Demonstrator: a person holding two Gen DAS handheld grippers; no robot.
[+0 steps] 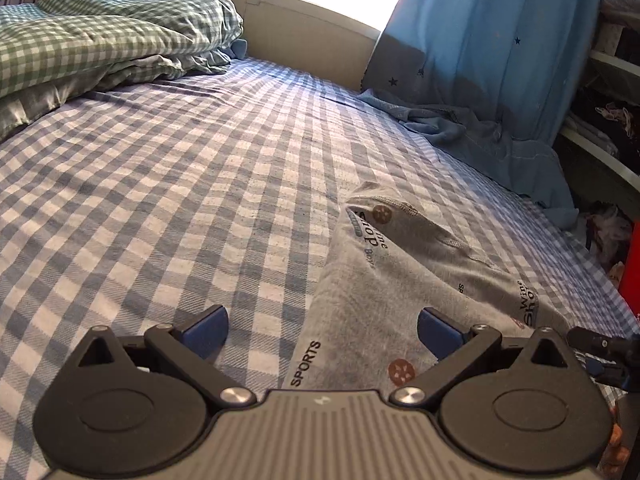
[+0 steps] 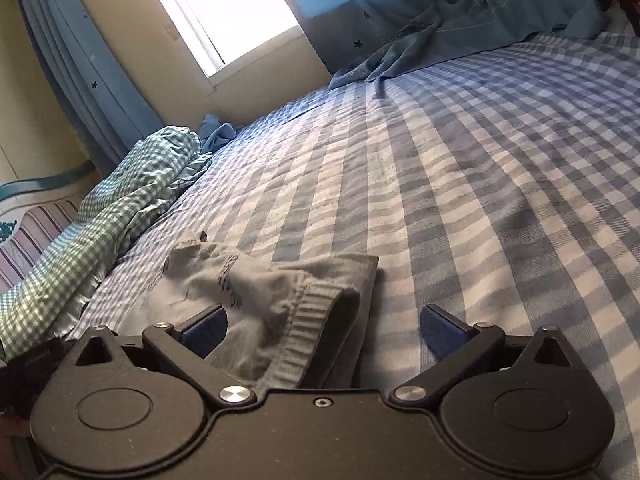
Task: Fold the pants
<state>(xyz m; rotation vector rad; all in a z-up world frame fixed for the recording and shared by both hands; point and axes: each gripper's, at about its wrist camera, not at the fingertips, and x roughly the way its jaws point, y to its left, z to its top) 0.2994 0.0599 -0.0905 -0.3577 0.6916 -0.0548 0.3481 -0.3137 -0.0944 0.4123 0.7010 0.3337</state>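
Observation:
Grey printed pants [image 1: 404, 276] lie on the blue checked bed sheet [image 1: 168, 184], with "SPORTS" lettering near my left gripper [image 1: 322, 330]. That gripper is open, low over the sheet, its right finger over the pants' near edge. In the right wrist view the pants [image 2: 276, 300] show a ribbed waistband bunched between the fingers of my right gripper [image 2: 324, 330], which is open and empty. The right gripper also shows at the left view's right edge [image 1: 600, 350].
A green checked duvet [image 1: 100, 36] is heaped at the bed's far left. Blue star curtains [image 1: 492, 36] hang by the window, their hem pooled on the sheet [image 1: 500, 140]. Shelves and a red object [image 1: 630, 264] stand beyond the bed's right edge.

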